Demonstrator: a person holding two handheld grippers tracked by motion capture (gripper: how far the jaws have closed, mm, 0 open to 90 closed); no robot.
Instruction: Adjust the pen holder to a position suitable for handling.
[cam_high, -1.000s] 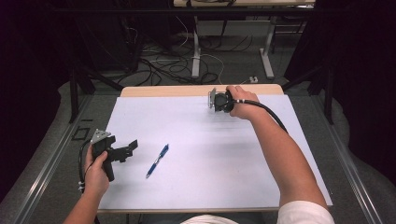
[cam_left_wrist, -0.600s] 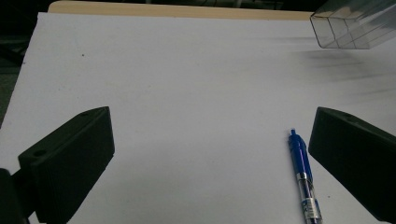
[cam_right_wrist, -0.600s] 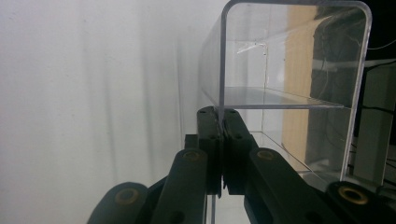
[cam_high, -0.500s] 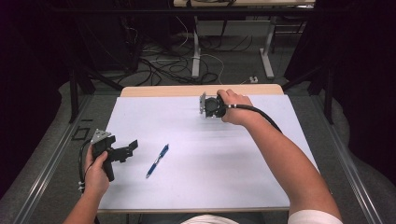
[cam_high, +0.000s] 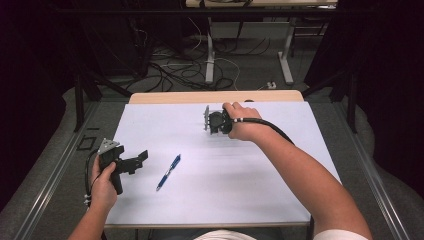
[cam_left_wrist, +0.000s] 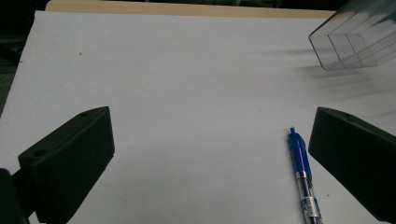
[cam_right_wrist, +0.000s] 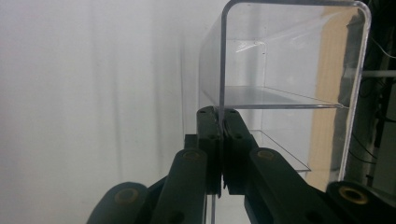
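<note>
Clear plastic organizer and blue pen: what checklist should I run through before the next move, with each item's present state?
1. Right hand-held gripper clamped on the wall of the clear plastic organizer: ok.
2. Organizer over the white table sheet, inside its edges: ok.
3. Blue pen lying flat and free on the sheet: ok.
4. Left hand-held gripper open and holding nothing: ok.
5. Pen centred between the left jaws: not ok, it lies close to one jaw.
6. Organizer compartments without contents: cannot tell for all.
</note>
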